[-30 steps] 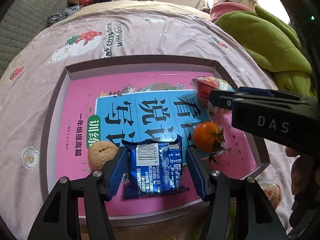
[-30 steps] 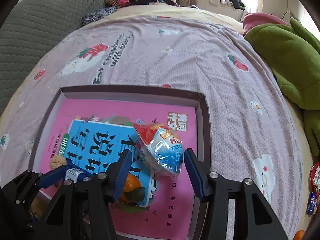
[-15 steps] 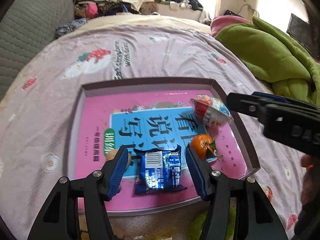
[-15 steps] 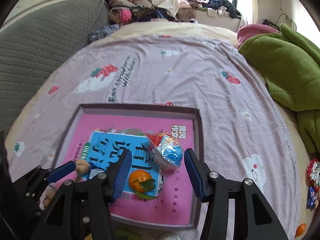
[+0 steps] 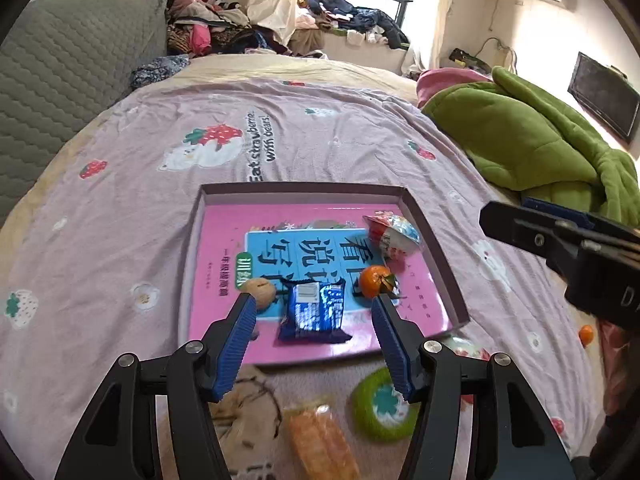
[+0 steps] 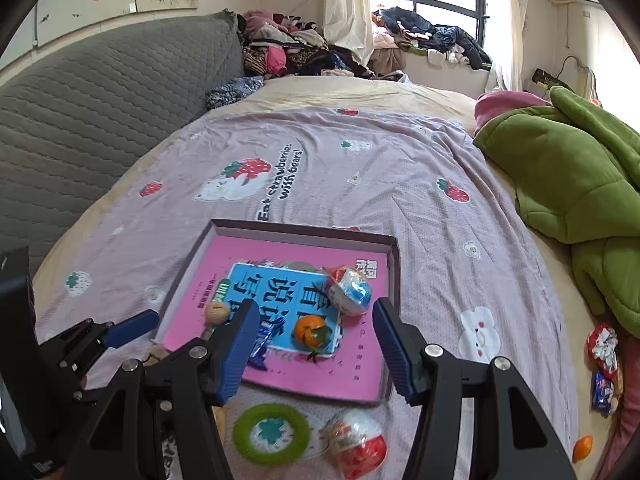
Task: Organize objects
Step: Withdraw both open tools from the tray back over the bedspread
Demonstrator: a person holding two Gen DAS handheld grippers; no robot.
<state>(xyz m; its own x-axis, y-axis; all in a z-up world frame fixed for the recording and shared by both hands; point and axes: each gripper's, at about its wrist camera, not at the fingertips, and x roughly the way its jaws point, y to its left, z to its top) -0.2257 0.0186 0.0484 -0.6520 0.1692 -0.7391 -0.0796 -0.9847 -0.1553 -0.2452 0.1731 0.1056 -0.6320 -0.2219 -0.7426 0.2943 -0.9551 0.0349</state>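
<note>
The left tool (image 5: 314,312) hangs released above the bed, nothing between its blue pads. The right tool (image 6: 314,322) is spreading its jaws, also with nothing between them.

Below the left tool, a shallow tray (image 5: 444,240) lies on the lilac bedsheet (image 5: 320,140) with a pink book (image 5: 224,240) as its floor. On the book, a blue snack packet (image 5: 314,312) lies at 6 o'clock, a walnut (image 5: 260,292) at 8, a tangerine (image 5: 374,280) at 4, and a wrapped chocolate egg (image 5: 394,234) at 2.

Outside the tray's near edge rest a green ring (image 6: 272,432) and a second egg (image 6: 356,442). A green quilt (image 6: 568,176) is heaped at 3 o'clock.
</note>
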